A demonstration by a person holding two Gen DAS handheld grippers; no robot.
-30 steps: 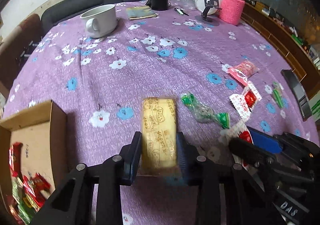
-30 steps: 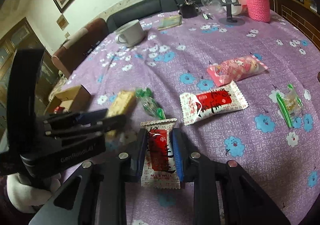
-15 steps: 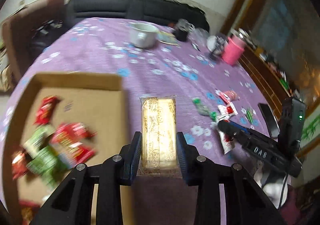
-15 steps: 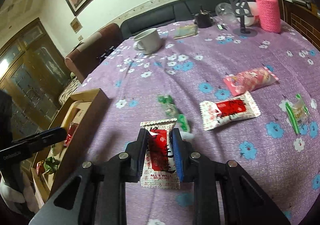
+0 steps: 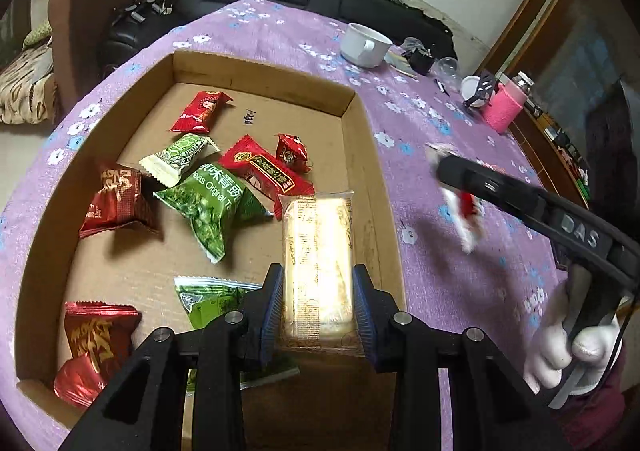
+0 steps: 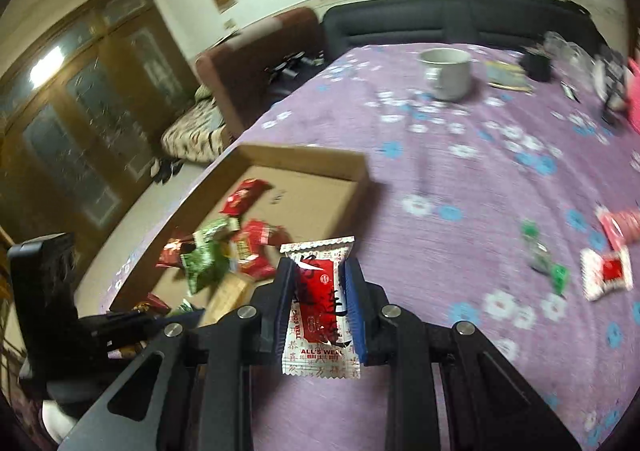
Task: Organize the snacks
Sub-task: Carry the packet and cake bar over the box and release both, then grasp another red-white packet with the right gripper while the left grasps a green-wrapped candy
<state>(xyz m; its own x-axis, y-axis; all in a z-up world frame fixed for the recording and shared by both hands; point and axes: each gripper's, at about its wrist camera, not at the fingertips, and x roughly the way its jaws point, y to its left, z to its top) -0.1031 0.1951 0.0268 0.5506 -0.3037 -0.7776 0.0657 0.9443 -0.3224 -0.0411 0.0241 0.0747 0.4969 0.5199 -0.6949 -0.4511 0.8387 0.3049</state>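
Both grippers are loaded. Left gripper (image 5: 318, 307) is clamped on a clear-wrapped yellow cake bar (image 5: 318, 263), its blue-padded fingers (image 5: 273, 303) pressing the long sides of the bar's near half; the far half sticks out ahead of the fingertips. The bar hangs over the cardboard box (image 5: 360, 155), just inside the box's right wall, its far end above the edge of a long red packet (image 5: 266, 175) — whether it touches that packet cannot be told. Inside the box lie more snacks: a green peas bag (image 5: 208, 207), a pale green-and-white packet (image 5: 180, 157), and several red packets, including one at the far end (image 5: 202, 111) and one at the near left corner (image 5: 96, 347).

Right gripper (image 6: 320, 303) grips a red-and-white snack packet (image 6: 320, 315) by its sides, the packet standing lengthwise between the fingers and poking out both ahead of and behind them. It is held above the purple floral tablecloth (image 6: 460, 179), just beside the near right corner of the box — outside it, not over it. In the left wrist view this packet (image 5: 466, 211) appears blurred.

Out on the cloth, well apart from the box, lie another red-and-white packet (image 6: 606, 275), a green-ended candy (image 6: 546, 263) and a pink packet (image 6: 624, 225). A white mug (image 5: 365, 45) stands at the far side.
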